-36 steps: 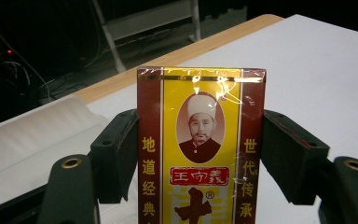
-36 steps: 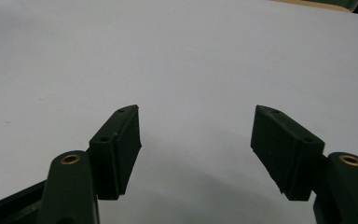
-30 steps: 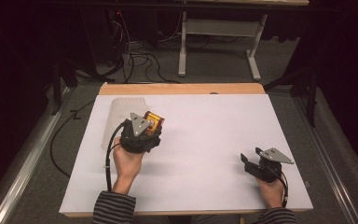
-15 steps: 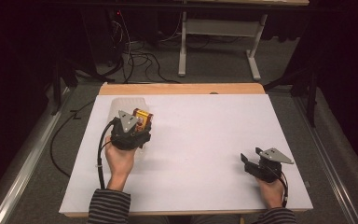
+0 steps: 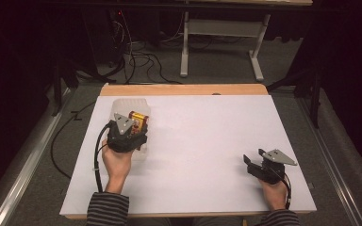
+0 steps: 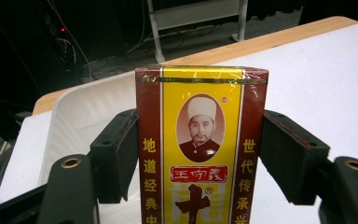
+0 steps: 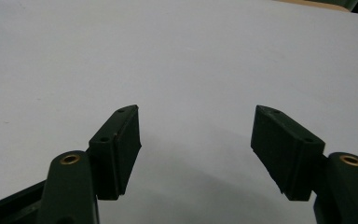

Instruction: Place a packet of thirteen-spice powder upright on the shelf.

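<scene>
Left gripper (image 5: 133, 128) is clamping a red-and-yellow box (image 6: 200, 144) – pads pressing both long sides, box upright with its printed face toward the left gripper view. It is hanging over a translucent plastic bin (image 5: 125, 104), which is sitting at the far left corner of the white table sheet (image 5: 202, 141). Left hand (image 5: 117, 162) is lying just near of the bin, striped sleeve (image 5: 107, 209) at the near edge. Wooden table rim (image 5: 184, 89) is showing along the far side beyond the bin. Farther back, dark room: grey floor, loose black cables (image 5: 136, 59), a white desk frame (image 5: 221, 42). Well right of the bin – right gripper (image 7: 196, 140) is resting low on the bare sheet near the near right corner, jaws spread wide with nothing between.
</scene>
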`<state>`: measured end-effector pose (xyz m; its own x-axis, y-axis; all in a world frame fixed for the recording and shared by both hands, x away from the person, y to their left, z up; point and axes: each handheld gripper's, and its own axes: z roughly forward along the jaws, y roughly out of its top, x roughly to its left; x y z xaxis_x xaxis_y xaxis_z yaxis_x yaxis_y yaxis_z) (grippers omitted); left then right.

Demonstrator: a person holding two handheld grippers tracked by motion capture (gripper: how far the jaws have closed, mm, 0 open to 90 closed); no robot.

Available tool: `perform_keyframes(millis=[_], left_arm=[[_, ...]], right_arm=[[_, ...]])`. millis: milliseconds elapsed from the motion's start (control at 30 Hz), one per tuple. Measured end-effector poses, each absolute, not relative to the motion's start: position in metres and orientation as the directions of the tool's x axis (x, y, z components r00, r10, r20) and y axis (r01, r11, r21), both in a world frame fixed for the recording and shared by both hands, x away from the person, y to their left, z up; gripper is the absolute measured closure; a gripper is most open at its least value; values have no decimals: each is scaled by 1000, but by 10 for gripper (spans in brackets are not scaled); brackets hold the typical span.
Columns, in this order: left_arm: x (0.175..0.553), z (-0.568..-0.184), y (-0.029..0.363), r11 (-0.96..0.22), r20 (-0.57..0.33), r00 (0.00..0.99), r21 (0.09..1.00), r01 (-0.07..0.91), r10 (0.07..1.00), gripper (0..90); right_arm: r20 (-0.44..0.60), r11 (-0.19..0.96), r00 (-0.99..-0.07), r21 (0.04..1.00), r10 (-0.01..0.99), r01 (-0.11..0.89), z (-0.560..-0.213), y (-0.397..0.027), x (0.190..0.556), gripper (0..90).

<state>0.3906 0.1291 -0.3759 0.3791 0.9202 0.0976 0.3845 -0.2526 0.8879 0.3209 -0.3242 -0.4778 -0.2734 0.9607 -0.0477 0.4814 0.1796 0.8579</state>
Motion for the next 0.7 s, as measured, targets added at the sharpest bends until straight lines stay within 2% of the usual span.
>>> perform_keyframes(millis=[700], left_arm=[[388, -391, 146, -240, 86, 351, 874, 422, 932, 322]], right_arm=[[-47, 181, -274, 853, 961, 489, -478, -323, 321, 335]])
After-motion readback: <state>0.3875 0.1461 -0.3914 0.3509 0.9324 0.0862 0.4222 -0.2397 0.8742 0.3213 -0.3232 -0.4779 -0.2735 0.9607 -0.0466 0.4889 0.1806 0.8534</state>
